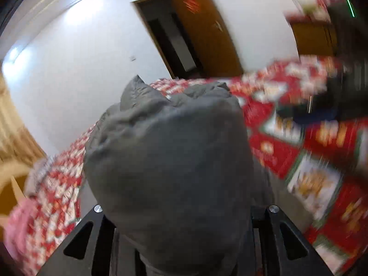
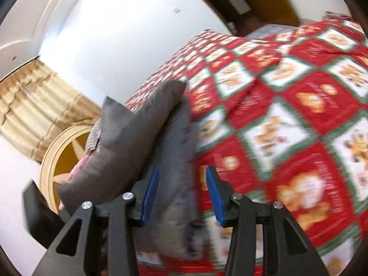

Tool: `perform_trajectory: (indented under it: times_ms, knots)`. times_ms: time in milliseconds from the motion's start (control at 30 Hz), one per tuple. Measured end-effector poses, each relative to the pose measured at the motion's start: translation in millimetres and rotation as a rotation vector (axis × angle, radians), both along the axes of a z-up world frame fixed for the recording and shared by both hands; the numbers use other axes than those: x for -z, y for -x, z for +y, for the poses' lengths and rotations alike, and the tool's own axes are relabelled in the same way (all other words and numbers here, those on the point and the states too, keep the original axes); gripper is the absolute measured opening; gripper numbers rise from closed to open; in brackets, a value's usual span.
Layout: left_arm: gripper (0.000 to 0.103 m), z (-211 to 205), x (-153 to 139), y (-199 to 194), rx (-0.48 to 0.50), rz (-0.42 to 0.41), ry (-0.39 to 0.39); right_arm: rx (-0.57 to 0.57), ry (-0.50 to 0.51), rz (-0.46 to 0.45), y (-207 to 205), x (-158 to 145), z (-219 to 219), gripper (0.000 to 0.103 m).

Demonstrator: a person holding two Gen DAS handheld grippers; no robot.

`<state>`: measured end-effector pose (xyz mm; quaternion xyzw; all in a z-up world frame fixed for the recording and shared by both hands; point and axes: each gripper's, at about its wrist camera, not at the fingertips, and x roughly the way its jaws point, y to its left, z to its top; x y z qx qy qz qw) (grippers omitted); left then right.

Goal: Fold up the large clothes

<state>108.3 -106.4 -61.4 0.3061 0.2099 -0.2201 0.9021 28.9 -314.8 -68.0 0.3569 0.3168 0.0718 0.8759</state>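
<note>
A large grey garment (image 1: 168, 161) is bunched up over my left gripper (image 1: 184, 241) and fills the middle of the left wrist view. It hides the left fingertips, which look shut on it. The same grey garment (image 2: 147, 142) shows in the right wrist view, lifted above the bed with a fold hanging between my right gripper's fingers. My right gripper (image 2: 181, 195) is open, its blue pads (image 2: 149, 195) apart around the hanging cloth. The other gripper is a dark blur at the right of the left wrist view (image 1: 345, 80).
A bed with a red, white and green patterned quilt (image 2: 287, 115) fills the right and lower parts of both views. A pink item (image 1: 18, 225) lies at the bed's left end. A wooden headboard (image 2: 57, 161), beige curtains (image 2: 34, 105), a white wall and brown doors (image 1: 202, 30) stand behind.
</note>
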Motion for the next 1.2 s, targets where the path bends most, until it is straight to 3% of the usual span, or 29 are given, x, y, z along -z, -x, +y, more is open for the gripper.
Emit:
perform_trajectory:
  times_ms: [67, 167, 200, 367, 467, 500, 533, 567, 600, 767, 833, 933, 1033, 1100, 1200]
  knots:
    - [0.033, -9, 18, 1, 0.005, -0.025, -0.059, 0.008, 0.004, 0.003, 0, -1, -6, 0.051]
    - [0.033, -17, 34, 2, 0.014, -0.035, -0.089, -0.016, -0.006, -0.017, -11, -11, -12, 0.079]
    - [0.033, -18, 35, 3, 0.02, -0.039, -0.096, -0.038, -0.002, -0.042, -16, -20, -8, 0.083]
    - [0.033, -20, 43, 8, 0.06, -0.046, -0.108, -0.213, 0.141, -0.078, -77, -58, 21, 0.098]
    - [0.033, -20, 45, 9, 0.073, -0.052, -0.103, -0.299, 0.203, 0.013, -121, -48, 43, 0.098]
    - [0.033, -18, 46, 9, 0.076, -0.05, -0.097, -0.341, 0.213, 0.03, -128, -46, 48, 0.092]
    - [0.034, -17, 46, 10, 0.079, -0.046, -0.09, -0.385, 0.239, 0.037, -137, -43, 54, 0.078]
    - [0.035, -18, 45, 11, 0.086, -0.042, -0.081, -0.411, 0.3, 0.055, -145, -39, 62, 0.04]
    - [0.039, -16, 42, 13, 0.1, -0.034, -0.067, -0.416, 0.329, 0.077, -151, -36, 63, 0.026]
    - [0.062, 24, 17, 39, 0.249, 0.088, 0.043, -0.363, 0.2, 0.139, -153, -6, 42, 0.024]
    - [0.081, 53, 3, 58, 0.319, 0.125, 0.093, -0.342, 0.148, 0.14, -155, 3, 36, 0.025]
    - [0.086, 102, -22, 73, 0.37, 0.192, 0.191, -0.301, 0.029, 0.149, -147, 19, 25, 0.025]
    - [0.087, 137, -50, 44, 0.281, 0.26, 0.311, -0.246, -0.13, 0.145, -136, 37, 15, 0.024]
    - [0.087, 149, -69, -3, 0.14, 0.268, 0.403, -0.201, -0.221, 0.14, -126, 50, 15, 0.024]
    - [0.088, 163, -84, -84, -0.078, 0.357, 0.564, -0.166, -0.23, 0.134, -116, 52, 23, 0.024]
